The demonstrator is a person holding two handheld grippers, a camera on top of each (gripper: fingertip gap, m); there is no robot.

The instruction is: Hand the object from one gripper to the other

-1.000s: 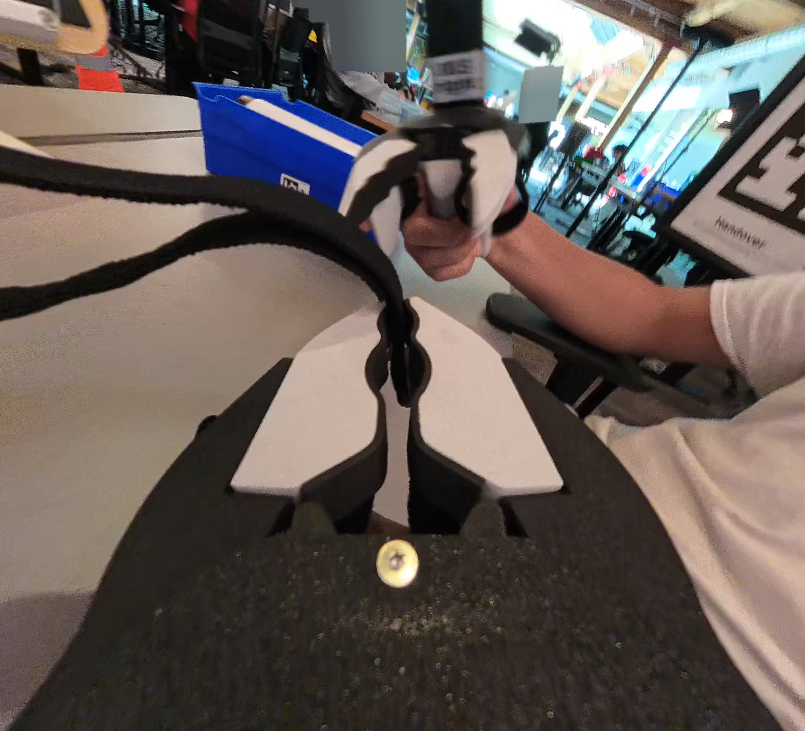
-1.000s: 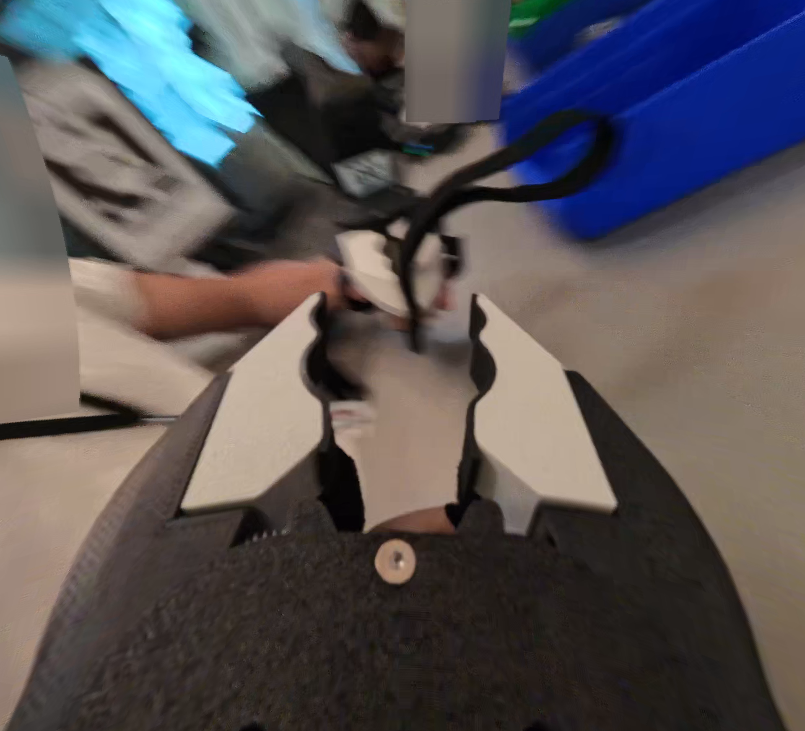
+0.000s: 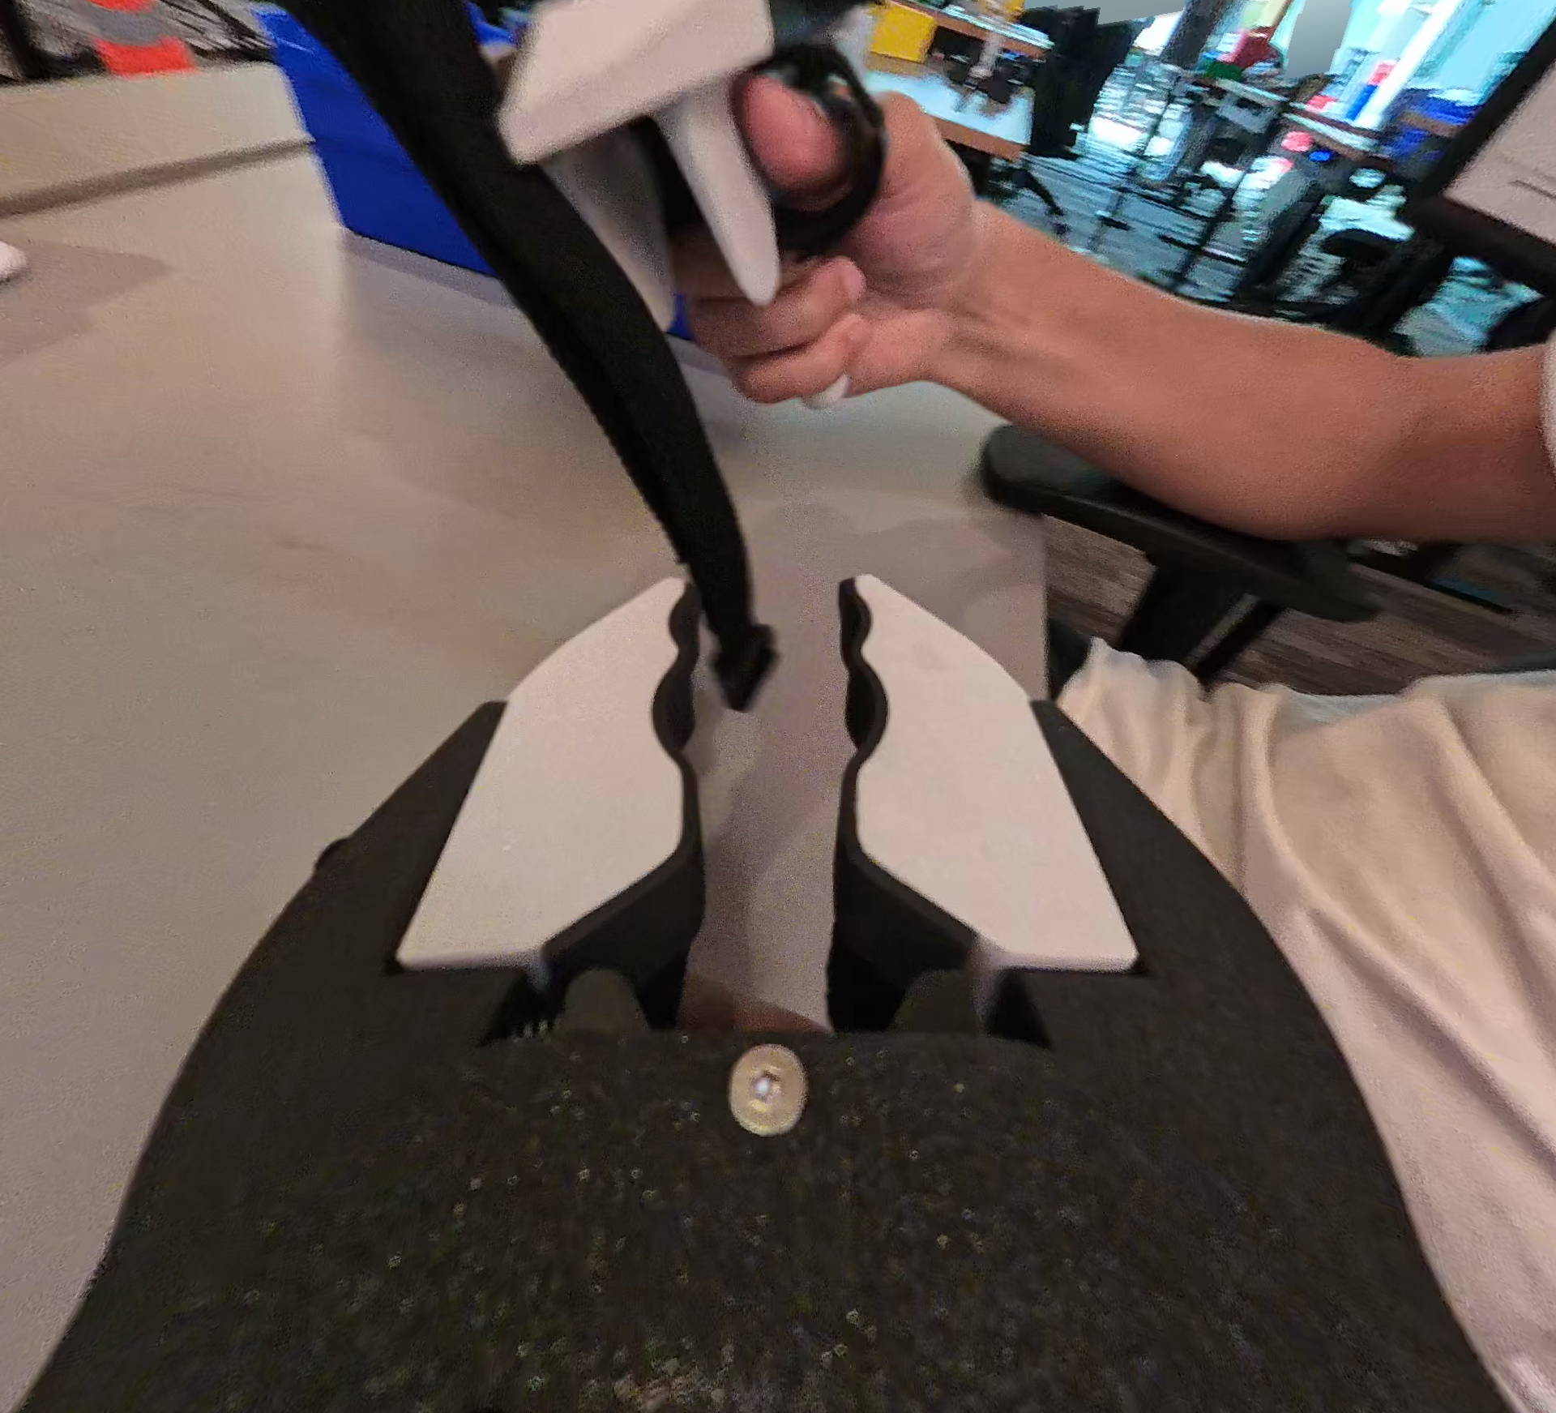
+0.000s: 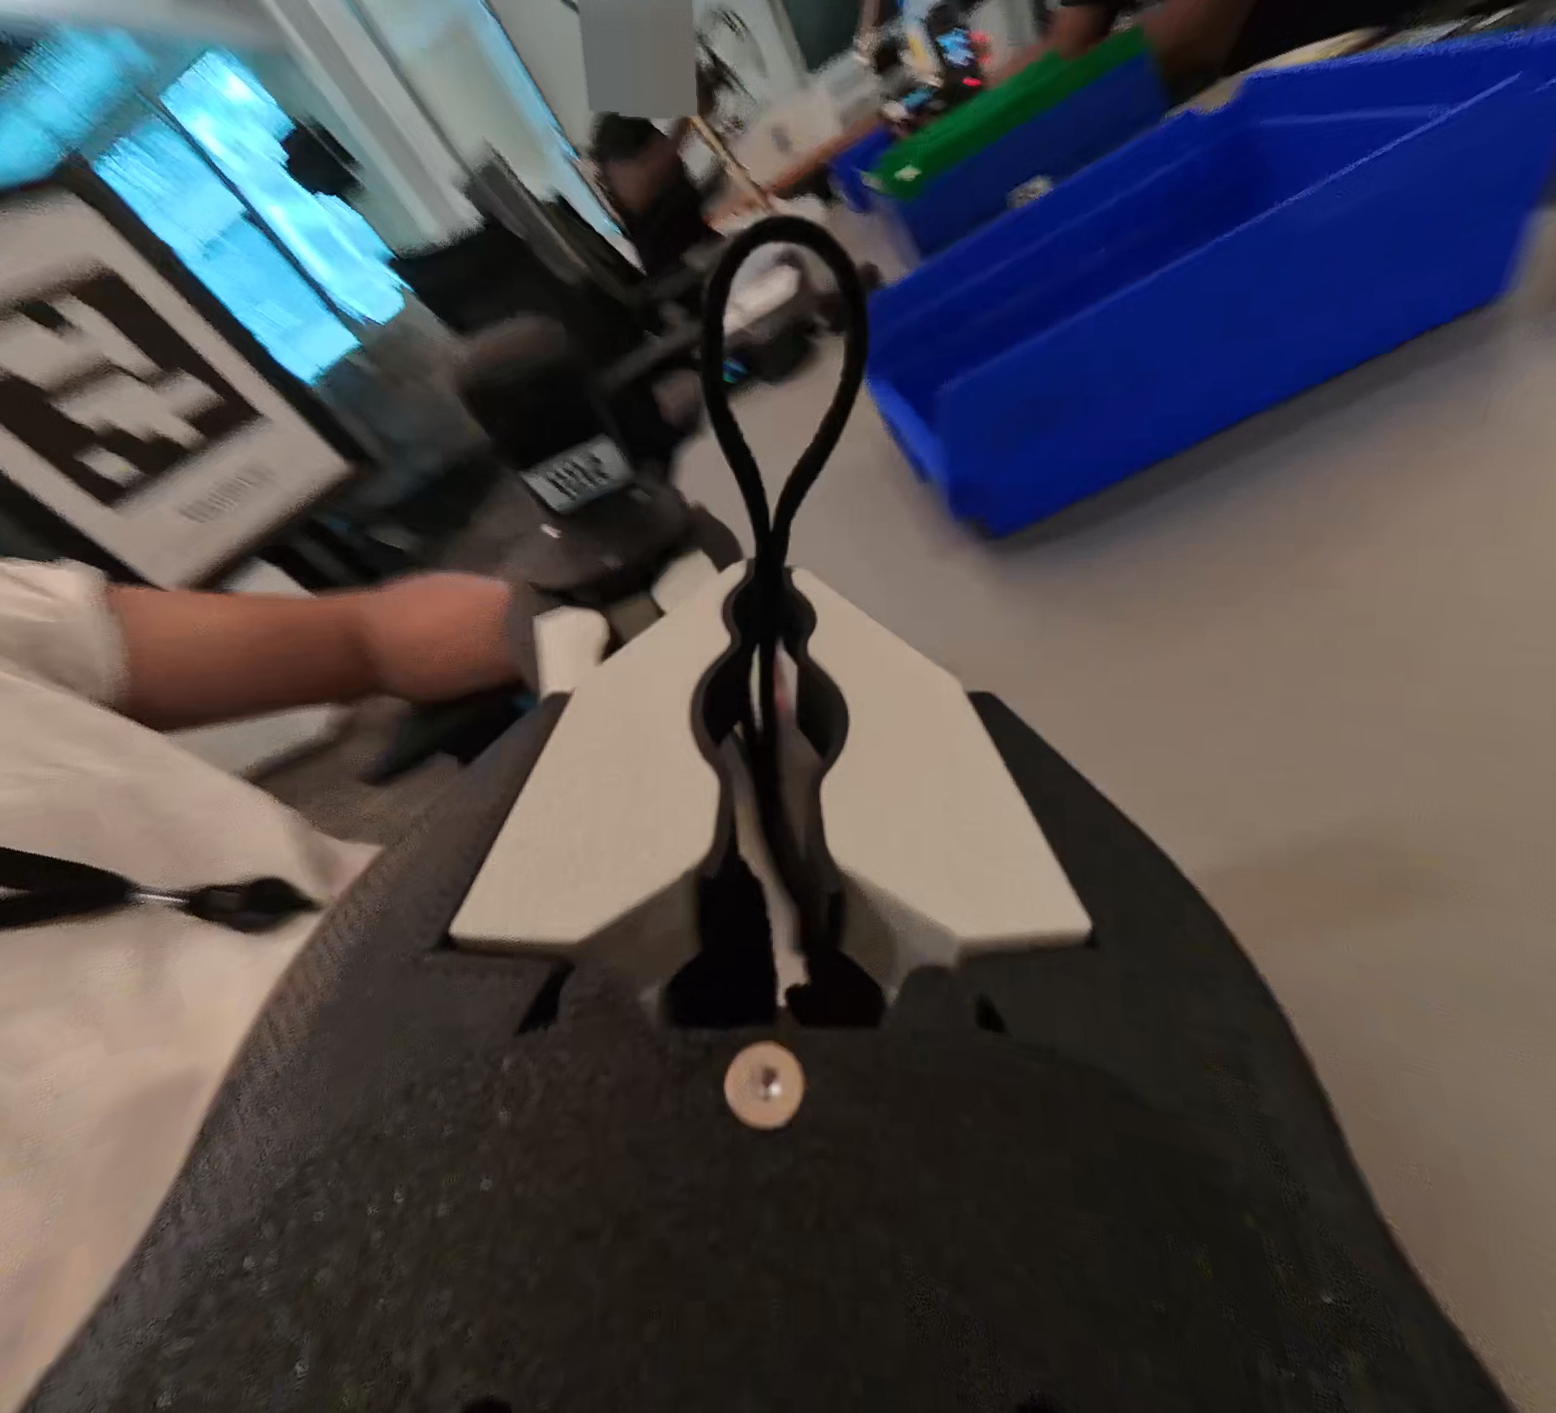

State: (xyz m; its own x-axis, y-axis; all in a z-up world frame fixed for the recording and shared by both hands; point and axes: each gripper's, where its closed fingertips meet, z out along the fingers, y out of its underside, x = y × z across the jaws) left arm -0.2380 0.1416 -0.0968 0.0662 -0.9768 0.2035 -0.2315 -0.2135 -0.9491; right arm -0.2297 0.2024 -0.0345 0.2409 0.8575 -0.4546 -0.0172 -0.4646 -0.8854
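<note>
The object is a black strap point(image 3: 589, 328). In the left wrist view it hangs down from the right gripper point(image 3: 674, 134), which a hand holds up ahead, and its loose end dangles between my left gripper's open fingers point(image 3: 766, 598) without being pinched. In the right wrist view my right gripper point(image 4: 770, 581) is shut on the strap point(image 4: 787, 379), whose loop stands up beyond the fingertips. The left gripper shows only partly behind the right one in that view, low and to the left.
A blue bin point(image 4: 1221, 294) stands on the pale table point(image 4: 1179, 699) ahead right, with a green-lidded blue bin point(image 4: 1010, 134) behind it. A blue bin point(image 3: 370, 168) also shows behind the strap. A board with a black-and-white marker point(image 4: 126, 404) stands at left. A chair armrest point(image 3: 1179, 530) lies under the forearm. There is about 9 centimeters between the tips of the two grippers.
The left gripper has opened and let go of the strap. The right gripper has closed on it and come much closer, holding it above the left gripper.
</note>
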